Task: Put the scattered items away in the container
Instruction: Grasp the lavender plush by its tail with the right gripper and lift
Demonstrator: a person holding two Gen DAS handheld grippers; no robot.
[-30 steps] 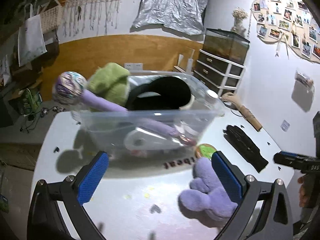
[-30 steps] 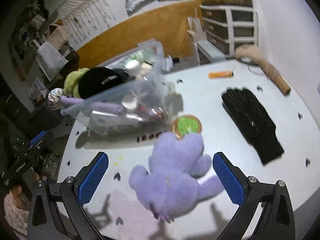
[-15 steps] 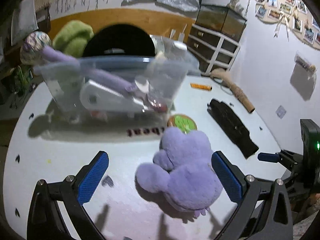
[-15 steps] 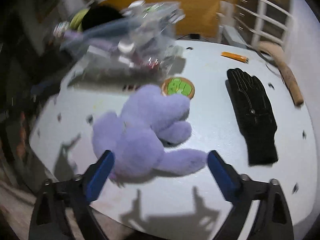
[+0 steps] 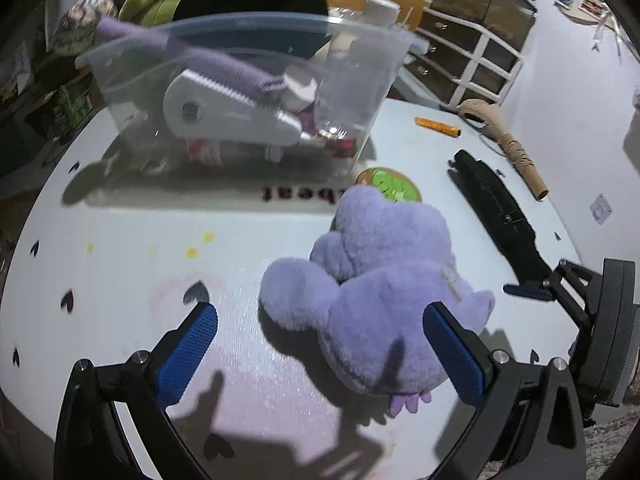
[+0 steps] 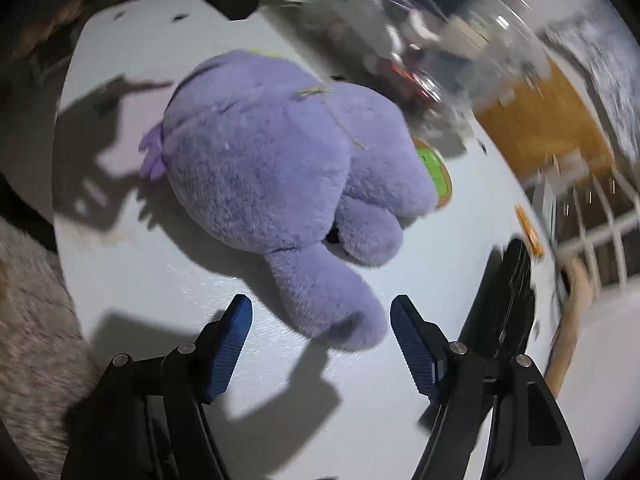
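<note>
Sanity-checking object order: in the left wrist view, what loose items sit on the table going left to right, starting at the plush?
purple plush toy → black glove → brown cardboard tube. The green coaster and orange stick overlap the plush's span, so they're left out.

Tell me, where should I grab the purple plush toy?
Probably by the limb of the plush toy that sticks out toward the right hand-held gripper. It is narrow enough for the open jaws, unlike the fat round body, and lies just ahead of them. Come in low along the table.
</note>
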